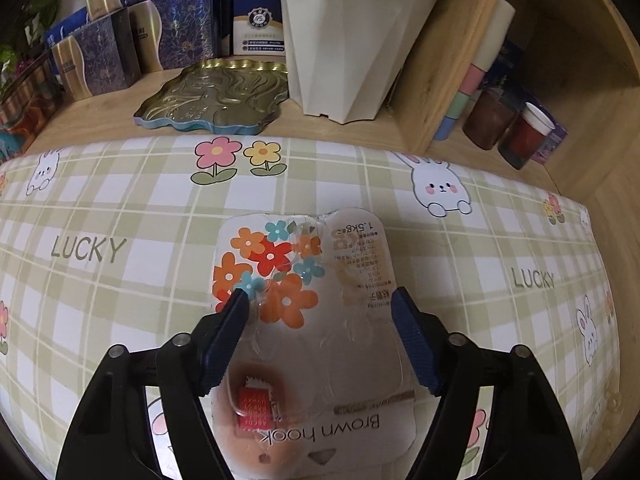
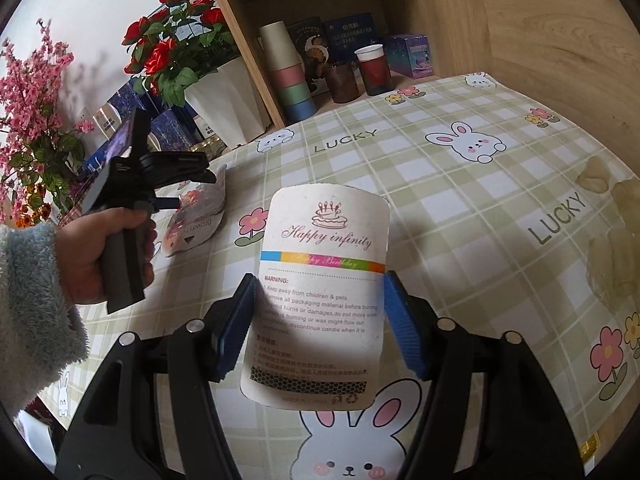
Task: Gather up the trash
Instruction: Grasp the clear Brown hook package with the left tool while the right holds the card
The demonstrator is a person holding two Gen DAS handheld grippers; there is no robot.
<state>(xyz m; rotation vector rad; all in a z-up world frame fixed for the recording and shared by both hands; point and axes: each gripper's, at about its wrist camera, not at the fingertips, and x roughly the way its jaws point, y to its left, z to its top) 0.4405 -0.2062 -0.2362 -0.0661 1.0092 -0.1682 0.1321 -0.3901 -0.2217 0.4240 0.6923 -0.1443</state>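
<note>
A "Brown hook" blister pack [image 1: 304, 280] printed with flowers lies on the checked tablecloth [image 1: 120, 220]. My left gripper [image 1: 320, 300] straddles it, with one blue pad over its left part and the other against its right edge. In the right wrist view the pack [image 2: 196, 224] looks buckled between the pads of the left gripper [image 2: 172, 200], which a hand [image 2: 92, 264] holds. My right gripper [image 2: 320, 280] is shut on a white "Happy infinity" card [image 2: 324, 240]. The card is bowed between the pads and held above the cloth.
A white plant pot [image 1: 344, 48], a gold tin [image 1: 216, 96] and blue boxes [image 1: 104, 52] stand behind the cloth. Stacked cups [image 2: 288, 80] and a red cup [image 2: 374, 70] sit in the wooden shelf. Crumpled clear wrap [image 2: 612, 240] lies at the right.
</note>
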